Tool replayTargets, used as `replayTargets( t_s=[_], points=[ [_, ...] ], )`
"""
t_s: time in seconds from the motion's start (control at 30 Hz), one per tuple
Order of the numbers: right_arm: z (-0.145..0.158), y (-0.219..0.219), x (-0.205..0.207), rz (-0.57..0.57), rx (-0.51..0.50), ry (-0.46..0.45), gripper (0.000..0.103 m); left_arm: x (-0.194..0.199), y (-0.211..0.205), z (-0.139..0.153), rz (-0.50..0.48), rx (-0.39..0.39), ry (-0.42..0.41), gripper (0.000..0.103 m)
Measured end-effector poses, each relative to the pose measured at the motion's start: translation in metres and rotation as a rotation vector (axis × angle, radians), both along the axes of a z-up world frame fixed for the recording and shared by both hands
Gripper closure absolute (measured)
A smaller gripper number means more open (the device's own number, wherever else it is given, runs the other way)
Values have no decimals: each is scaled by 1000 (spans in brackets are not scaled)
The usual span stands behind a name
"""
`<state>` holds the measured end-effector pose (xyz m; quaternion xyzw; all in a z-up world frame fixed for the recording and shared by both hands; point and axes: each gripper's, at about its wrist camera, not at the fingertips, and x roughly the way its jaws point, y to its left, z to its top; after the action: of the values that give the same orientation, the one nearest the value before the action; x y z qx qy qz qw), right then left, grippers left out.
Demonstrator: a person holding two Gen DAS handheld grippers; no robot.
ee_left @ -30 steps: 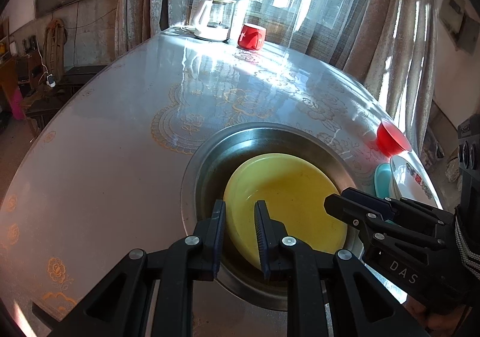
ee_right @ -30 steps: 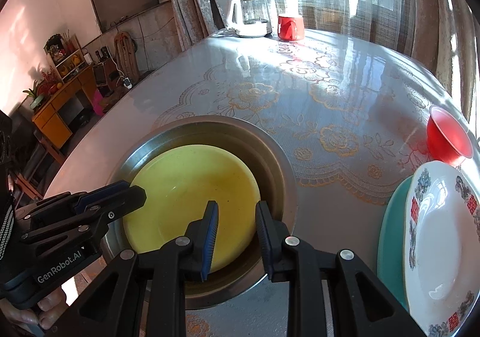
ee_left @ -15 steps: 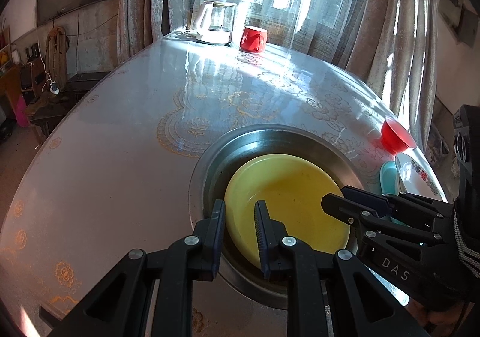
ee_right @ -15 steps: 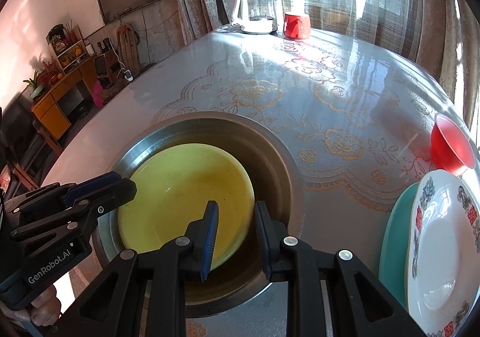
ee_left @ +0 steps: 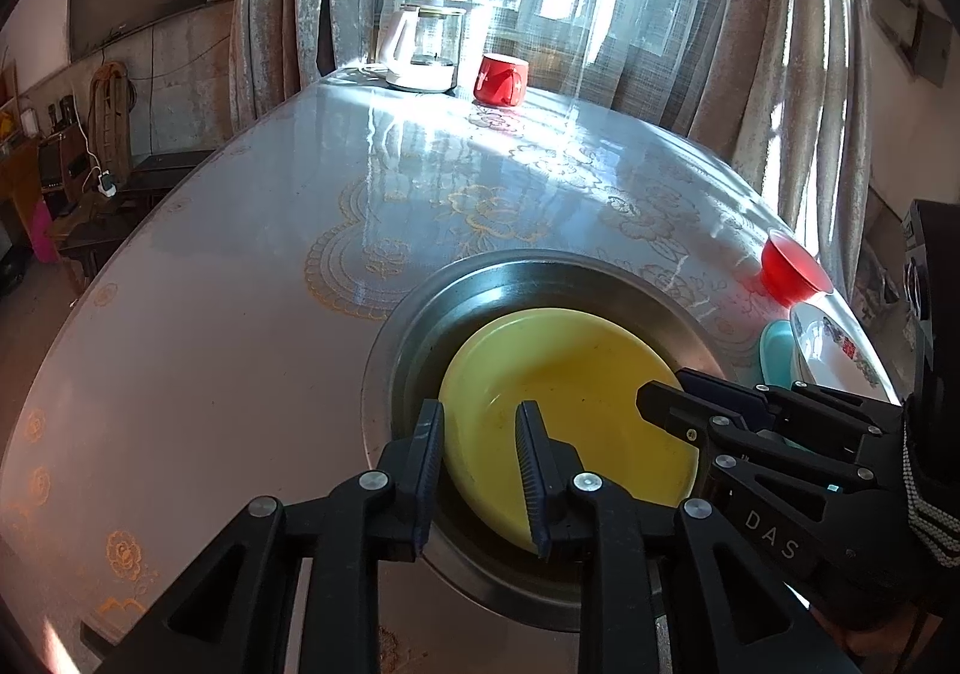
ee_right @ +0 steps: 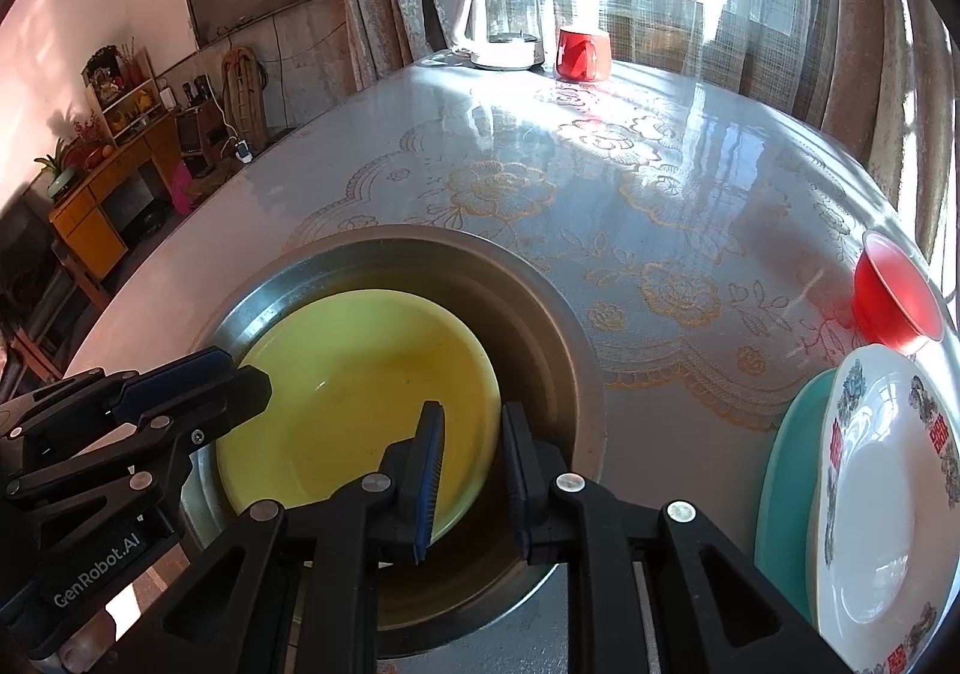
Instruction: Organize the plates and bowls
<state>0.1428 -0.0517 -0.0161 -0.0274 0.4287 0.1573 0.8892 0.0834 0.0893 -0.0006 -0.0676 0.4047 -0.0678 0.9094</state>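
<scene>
Presently: shallow yellow plastic bowl (ee_left: 558, 398) lies inside the wide steel basin (ee_right: 540, 308) sunk in the bench. Left gripper (ee_left: 480, 470) just eased wider; right gripper (ee_right: 471, 482) just narrowed; each straddles the bowl's rim, grip uncertain. Unsorted beside the basin: red bowl (ee_right: 894, 296), patterned white plate (ee_right: 882, 500) on teal plate (ee_right: 786, 494). Only the right view shows that stack fully.

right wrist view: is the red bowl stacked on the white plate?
No. The red bowl sits on the table behind the white plate, which lies on a teal plate.
</scene>
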Motion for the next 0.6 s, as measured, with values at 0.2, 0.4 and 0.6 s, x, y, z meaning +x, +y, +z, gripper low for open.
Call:
replayTargets(
  t_s=[0.2, 0.4, 0.6],
  points=[
    [1, 0, -3, -1, 28, 6, 77, -2, 0, 2, -9, -17, -5, 70],
    [7, -8, -11, -22, 74, -31, 70, -7, 0, 8, -7, -34, -27, 65],
    [16, -22, -17, -59, 143, -46, 63, -13, -2, 13, -8, -28, -41, 64]
  ],
)
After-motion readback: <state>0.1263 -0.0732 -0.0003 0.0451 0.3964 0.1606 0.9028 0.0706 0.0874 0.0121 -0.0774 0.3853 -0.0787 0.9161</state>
